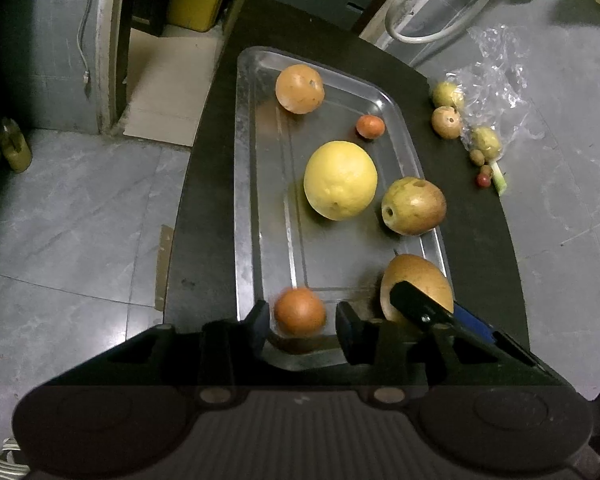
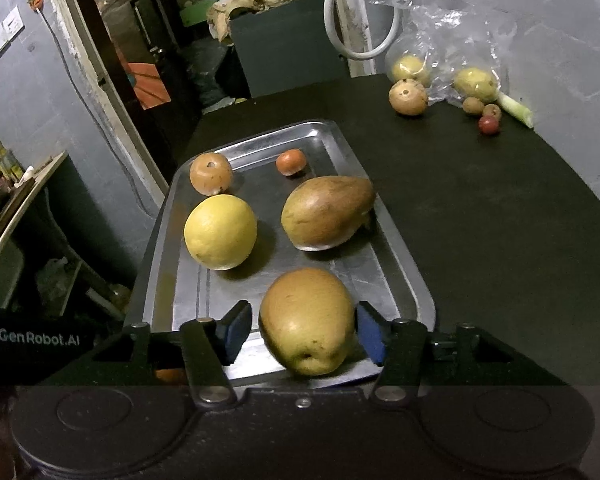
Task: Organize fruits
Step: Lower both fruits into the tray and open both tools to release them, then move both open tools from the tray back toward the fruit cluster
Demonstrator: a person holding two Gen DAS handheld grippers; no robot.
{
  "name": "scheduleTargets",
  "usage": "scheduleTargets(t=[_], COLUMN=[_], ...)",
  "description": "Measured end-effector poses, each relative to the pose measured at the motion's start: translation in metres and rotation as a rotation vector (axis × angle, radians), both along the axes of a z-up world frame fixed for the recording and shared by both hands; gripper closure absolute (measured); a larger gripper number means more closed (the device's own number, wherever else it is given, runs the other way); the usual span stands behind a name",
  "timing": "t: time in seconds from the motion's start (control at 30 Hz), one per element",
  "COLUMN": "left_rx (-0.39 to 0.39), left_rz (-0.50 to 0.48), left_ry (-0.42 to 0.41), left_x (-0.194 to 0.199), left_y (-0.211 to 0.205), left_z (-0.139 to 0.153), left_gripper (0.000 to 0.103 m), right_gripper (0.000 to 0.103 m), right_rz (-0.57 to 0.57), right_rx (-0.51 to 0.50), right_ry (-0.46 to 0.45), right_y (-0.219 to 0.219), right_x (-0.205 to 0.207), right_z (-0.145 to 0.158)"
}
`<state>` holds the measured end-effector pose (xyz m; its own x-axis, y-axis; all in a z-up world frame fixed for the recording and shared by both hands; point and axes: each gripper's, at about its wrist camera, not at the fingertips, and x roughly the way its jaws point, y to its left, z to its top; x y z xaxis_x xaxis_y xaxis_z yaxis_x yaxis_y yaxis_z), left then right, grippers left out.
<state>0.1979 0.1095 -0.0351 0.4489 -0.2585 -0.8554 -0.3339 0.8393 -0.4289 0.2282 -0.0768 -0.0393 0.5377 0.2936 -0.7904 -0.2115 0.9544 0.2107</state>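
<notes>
A steel tray (image 1: 244, 200) (image 2: 152, 256) lies on a dark table. On it are a large yellow citrus (image 1: 340, 180) (image 2: 220, 232), a red-green fruit (image 1: 414, 206) (image 2: 328, 212), a round brown-orange fruit (image 1: 300, 89) (image 2: 211, 173) and a small orange one (image 1: 370, 126) (image 2: 291, 161). My left gripper (image 1: 302, 318) is open at the tray's near end. A blurred orange fruit (image 1: 300, 312) sits between its fingers with gaps on both sides. My right gripper (image 2: 304, 330) is open around a brown pear (image 2: 306, 320) (image 1: 416, 276) at the tray's near right corner.
Several small loose fruits (image 1: 446, 122) (image 2: 408, 98) lie on the table beyond the tray's right side, beside a crumpled clear plastic bag (image 1: 496, 80) (image 2: 440, 20). A white hose (image 1: 420, 0) loops behind. The table's left edge drops to a tiled floor (image 1: 80, 220).
</notes>
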Motion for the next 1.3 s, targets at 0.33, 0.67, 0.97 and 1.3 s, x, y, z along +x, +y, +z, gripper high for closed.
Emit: scheduleTargets(t=[0.33,0.67,0.97,1.3], left_rx=[-0.007,0.046,0.129,0.143], left_rz=[0.007,-0.052,-0.166,-0.211], left_ry=[-0.003,-0.001,-0.014,-0.034], left_x=[-0.01,-0.017,-0.01,0.014], left_y=[0.003,-0.007,-0.039,-0.062], left_z=[0.005,0.016,0.029,0.037], left_gripper=[0.037,0.008,0.002,0.001], right_gripper=[0.017,0.001,0.001,0.001], right_rz=[-0.064,-0.184,-0.292,-0.348], right_rx=[-0.039,-0.101,-0.155,-0.19], right_ry=[-0.052,-0.072,-0.096,-0.157], right_y=[-0.018,-0.035,-0.055,-0.073], right_x=[-0.013,-0.025,-0.03,-0.02], right_z=[0.016,0.022,0.023,0.031])
